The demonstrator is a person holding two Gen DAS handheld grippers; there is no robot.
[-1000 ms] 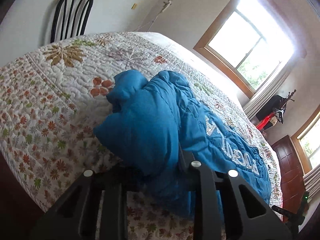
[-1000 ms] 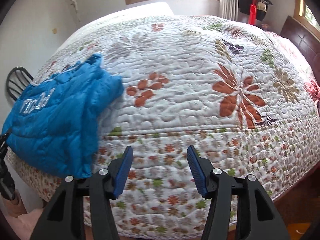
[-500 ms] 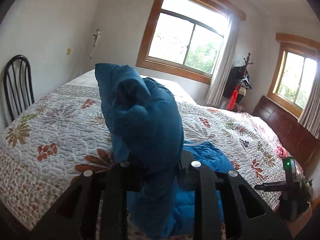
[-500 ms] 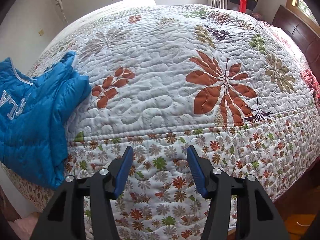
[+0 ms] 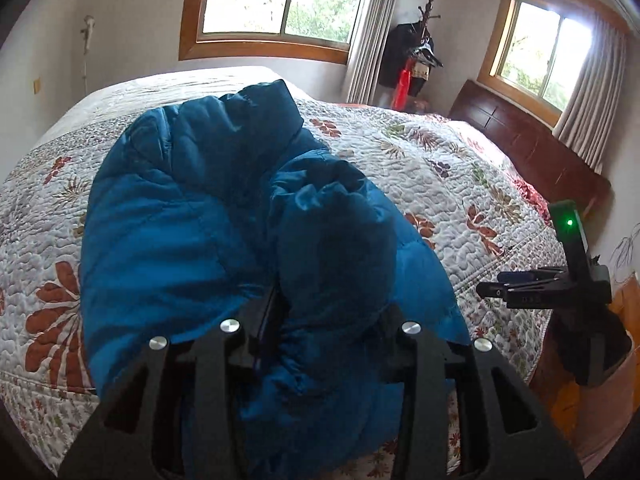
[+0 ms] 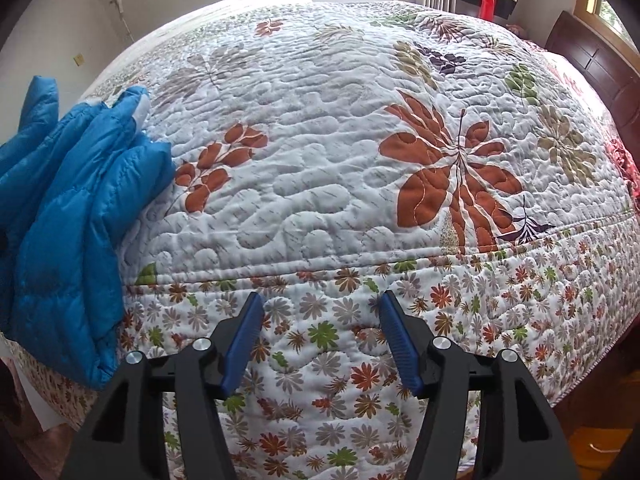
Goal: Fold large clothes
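The left claw (image 5: 324, 320) is opening with a bunched fold of the blue jacket (image 5: 180, 220) between its jaws, the rest heaped on the bed (image 6: 320, 160). The right claw (image 6: 320, 344) hangs empty, opening; best let the fold settle flat before releasing fully

Left gripper (image 5: 332, 320), its jaws opening around a sleeve, now carries the blue jacket (image 5: 180, 220) across the bed (image 5: 460, 168); right gripper (image 6: 320, 344) widens.

Bed covered by a white quilt (image 6: 320, 184) stitched with rust, green and purple leaves, dark wooden headboard (image 5: 532, 152), two wood-framed windows (image 5: 280, 0) with pale curtains (image 5: 364, 28), coat stand (image 5: 424, 48) hung with dark and red items in the corner
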